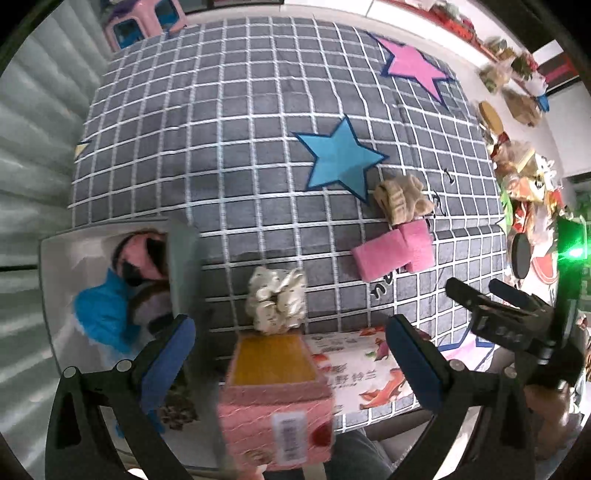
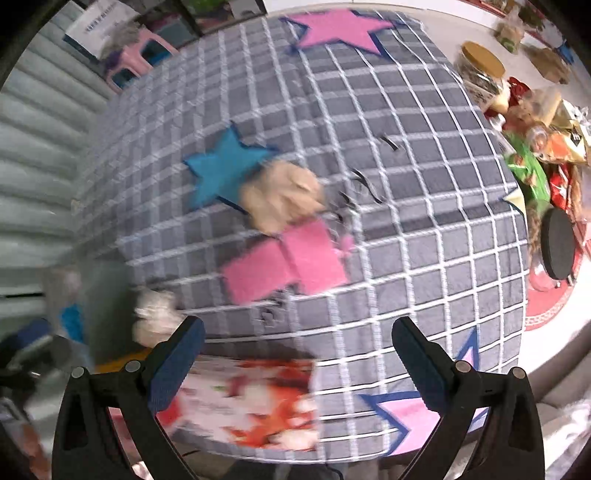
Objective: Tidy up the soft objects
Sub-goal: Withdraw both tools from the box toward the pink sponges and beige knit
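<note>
A cream scrunchie (image 1: 277,301) lies on the grey checked cloth (image 1: 221,129), just beyond a pink tissue box (image 1: 275,398) that sits between my open left gripper's (image 1: 291,362) fingers. A pink sponge (image 1: 395,251) and a beige sock bundle (image 1: 400,197) lie further right. A white bin (image 1: 59,295) at left holds blue, pink and dark soft items. My right gripper (image 2: 297,365) is open and empty above the cloth; its blurred view shows the sponge (image 2: 286,258), sock bundle (image 2: 282,195) and scrunchie (image 2: 155,317). The right gripper also shows in the left wrist view (image 1: 476,291).
A printed wet-wipes pack (image 1: 369,373) lies at the cloth's near edge. Snack bags and jars (image 2: 535,122) crowd the right side of the table. A black disc (image 2: 559,243) stands at the right. A pink stool (image 1: 144,22) is behind.
</note>
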A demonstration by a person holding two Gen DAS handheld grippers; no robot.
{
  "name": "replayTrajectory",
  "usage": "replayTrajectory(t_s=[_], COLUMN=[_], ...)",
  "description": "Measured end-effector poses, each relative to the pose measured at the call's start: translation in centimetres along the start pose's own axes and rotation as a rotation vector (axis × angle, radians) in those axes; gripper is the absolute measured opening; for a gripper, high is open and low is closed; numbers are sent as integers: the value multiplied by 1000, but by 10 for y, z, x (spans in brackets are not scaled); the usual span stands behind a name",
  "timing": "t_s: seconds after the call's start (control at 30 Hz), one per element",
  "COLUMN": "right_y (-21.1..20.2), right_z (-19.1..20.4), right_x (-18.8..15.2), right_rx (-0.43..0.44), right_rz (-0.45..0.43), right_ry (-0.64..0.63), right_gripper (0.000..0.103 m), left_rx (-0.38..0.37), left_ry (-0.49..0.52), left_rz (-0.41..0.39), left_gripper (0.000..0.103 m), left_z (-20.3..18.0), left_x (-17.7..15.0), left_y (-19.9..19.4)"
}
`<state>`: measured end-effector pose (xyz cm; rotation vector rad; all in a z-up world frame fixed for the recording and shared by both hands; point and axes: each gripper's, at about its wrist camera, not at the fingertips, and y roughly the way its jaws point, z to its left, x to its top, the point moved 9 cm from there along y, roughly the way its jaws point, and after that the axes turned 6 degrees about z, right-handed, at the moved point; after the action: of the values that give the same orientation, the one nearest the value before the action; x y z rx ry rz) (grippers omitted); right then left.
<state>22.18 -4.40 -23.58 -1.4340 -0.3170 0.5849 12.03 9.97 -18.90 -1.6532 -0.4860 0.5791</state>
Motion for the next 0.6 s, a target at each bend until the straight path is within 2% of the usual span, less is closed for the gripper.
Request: replayTrajectory(t_s=[0.17,0.33,0.5,0.6], right_y=[35,64,79,87], right_z=[-32,-46,-53,-41], right_x=[6,19,39,47], right_rx=[-71,-135,-105,-48], right_rz=[34,44,35,48], right_ry=[-3,-44,-11,-33], right_gripper=[102,102,102,102], left_rx=[23,29,47,59], left_ry=[-9,-48,-91,-110], left_rz=[41,77,95,99], left_gripper=[103,103,103,103], left_z=[-19,-26,-23,-21], left_x=[7,12,13,17], left_y=[17,35,44,47])
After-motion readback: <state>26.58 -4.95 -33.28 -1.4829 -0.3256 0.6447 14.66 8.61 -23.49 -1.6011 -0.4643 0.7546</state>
